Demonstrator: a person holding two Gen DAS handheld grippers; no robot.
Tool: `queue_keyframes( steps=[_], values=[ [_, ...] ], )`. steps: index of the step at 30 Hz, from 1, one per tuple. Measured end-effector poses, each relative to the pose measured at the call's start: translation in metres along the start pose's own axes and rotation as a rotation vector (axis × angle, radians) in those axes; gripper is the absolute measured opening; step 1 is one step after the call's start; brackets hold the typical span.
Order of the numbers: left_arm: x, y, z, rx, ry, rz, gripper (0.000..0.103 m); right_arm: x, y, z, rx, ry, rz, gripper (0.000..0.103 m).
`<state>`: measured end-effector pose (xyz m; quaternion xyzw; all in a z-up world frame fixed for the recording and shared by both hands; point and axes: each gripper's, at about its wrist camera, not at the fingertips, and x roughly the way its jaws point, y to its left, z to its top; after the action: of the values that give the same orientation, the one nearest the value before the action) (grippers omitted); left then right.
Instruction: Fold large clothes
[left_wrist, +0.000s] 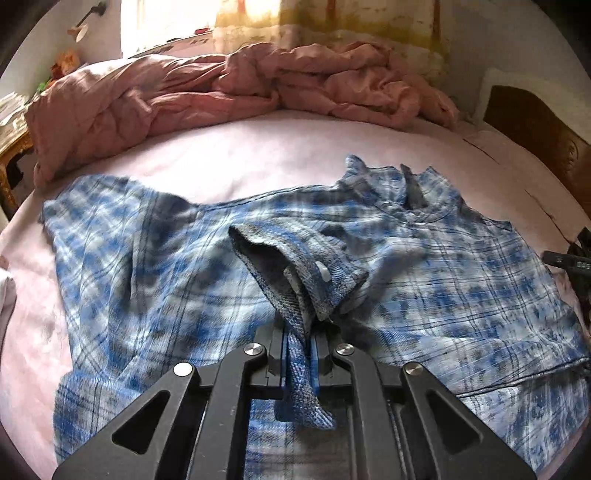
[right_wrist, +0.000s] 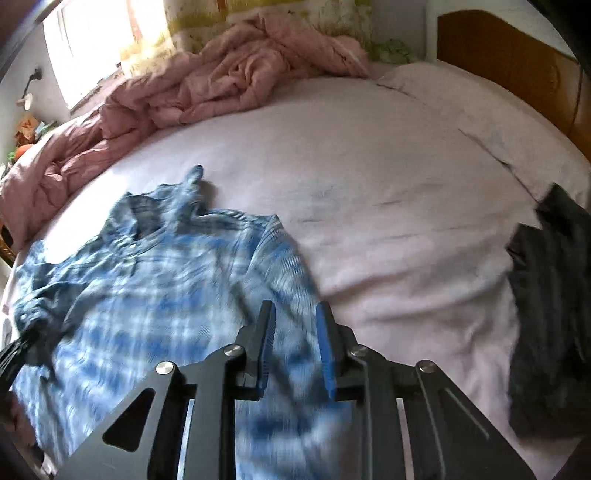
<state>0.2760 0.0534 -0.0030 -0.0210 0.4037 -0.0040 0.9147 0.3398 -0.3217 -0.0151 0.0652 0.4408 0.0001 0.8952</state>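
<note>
Blue checked shirt (left_wrist: 424, 280) lies flat on the pink bed sheet (left_wrist: 258, 155). From the left wrist, the left gripper (left_wrist: 297, 347) pinches the shirt's cuff (left_wrist: 295, 266) tight. From the right wrist, the right gripper (right_wrist: 295, 332) hangs over the shirt (right_wrist: 166, 280), jaws a little apart, holding nothing.
</note>
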Motion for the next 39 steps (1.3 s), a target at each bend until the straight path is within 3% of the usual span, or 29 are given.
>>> queue_keyframes(
  steps=[2, 5, 8, 11, 12, 13, 17, 20, 21, 22, 24, 29, 31, 34, 37, 39],
  values=[
    [0.001, -0.001, 0.001, 0.009, 0.006, -0.019, 0.009, 0.012, 0.012, 0.000, -0.084, 0.030, 0.034, 0.024],
    [0.002, 0.001, 0.000, 0.003, 0.023, -0.073, 0.009, 0.018, 0.041, -0.016, -0.308, 0.071, 0.121, 0.025],
    [-0.001, 0.000, -0.005, 0.018, 0.007, -0.086, 0.009, 0.018, 0.061, -0.036, -0.486, 0.078, 0.089, 0.025],
    [0.000, -0.004, -0.009, 0.032, -0.001, -0.086, 0.009, 0.015, 0.059, -0.034, -0.479, 0.064, 0.041, 0.039],
    [0.002, -0.006, -0.010, 0.031, 0.008, -0.093, 0.009, 0.014, 0.055, -0.031, -0.459, 0.043, 0.020, 0.052],
    [0.003, -0.006, -0.011, 0.029, 0.014, -0.096, 0.009, 0.013, 0.052, -0.027, -0.444, 0.024, 0.001, 0.055],
    [0.007, -0.006, -0.011, 0.030, 0.019, -0.091, 0.009, 0.025, 0.046, -0.015, -0.442, 0.062, -0.001, 0.055],
    [0.007, -0.001, -0.010, 0.014, 0.018, -0.106, 0.009, 0.038, 0.047, -0.010, -0.405, 0.053, -0.086, 0.055],
    [0.007, 0.000, -0.008, 0.009, 0.020, -0.112, 0.009, 0.039, 0.046, -0.009, -0.391, 0.052, -0.083, 0.053],
    [0.007, 0.001, -0.007, 0.004, 0.020, -0.112, 0.009, 0.040, 0.046, -0.009, -0.384, 0.051, -0.079, 0.033],
    [0.007, 0.003, -0.003, 0.000, 0.017, -0.110, 0.011, 0.039, 0.040, -0.006, -0.343, 0.049, -0.058, 0.003],
    [-0.001, -0.002, 0.012, 0.014, -0.008, -0.123, 0.011, 0.006, 0.007, 0.007, -0.217, -0.134, -0.135, 0.002],
    [0.000, -0.006, 0.018, 0.024, -0.011, -0.117, 0.011, -0.001, -0.017, 0.018, -0.142, -0.126, -0.085, 0.003],
    [0.011, -0.010, 0.025, 0.016, 0.016, -0.103, 0.013, 0.003, -0.035, 0.029, -0.127, -0.125, -0.147, 0.003],
    [0.030, -0.010, 0.027, 0.005, 0.048, -0.064, 0.013, 0.019, -0.044, 0.033, -0.136, -0.058, -0.141, 0.003],
    [0.041, -0.008, 0.027, -0.004, 0.065, -0.041, 0.013, 0.029, -0.042, 0.033, -0.172, -0.047, -0.185, 0.003]
  ],
)
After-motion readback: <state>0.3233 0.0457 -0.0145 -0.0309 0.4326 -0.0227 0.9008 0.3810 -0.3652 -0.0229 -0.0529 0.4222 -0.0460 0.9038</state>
